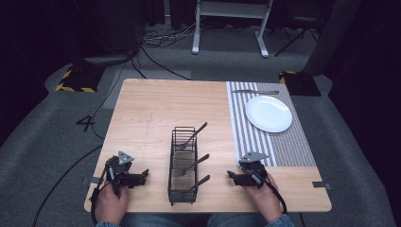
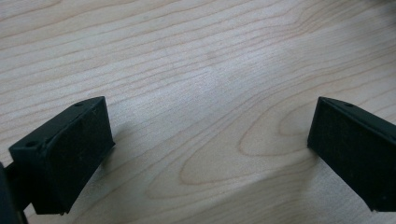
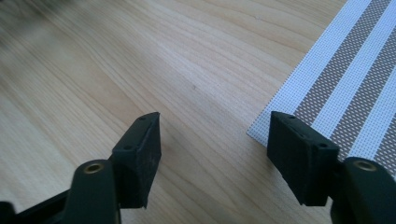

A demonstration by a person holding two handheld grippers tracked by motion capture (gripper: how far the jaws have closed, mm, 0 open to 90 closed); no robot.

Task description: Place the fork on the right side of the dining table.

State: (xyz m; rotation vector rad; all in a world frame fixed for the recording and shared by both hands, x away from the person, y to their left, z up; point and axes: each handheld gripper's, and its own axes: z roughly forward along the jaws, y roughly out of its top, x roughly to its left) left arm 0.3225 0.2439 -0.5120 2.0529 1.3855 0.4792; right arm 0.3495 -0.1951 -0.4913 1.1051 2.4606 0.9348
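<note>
Black wire caddy [image 1: 183, 165], table centre, holds three forks [image 1: 193, 135] handles-up. My left gripper [image 1: 142, 176] and right gripper [image 1: 231, 175] rest beside it, jaws apart, empty. I should pinch one handle squarely, lift straight.

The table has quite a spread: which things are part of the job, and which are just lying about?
In the job:
wire caddy
three forks in it
left gripper
right gripper

Probably lying about:
white plate
striped placemat
knife
</note>
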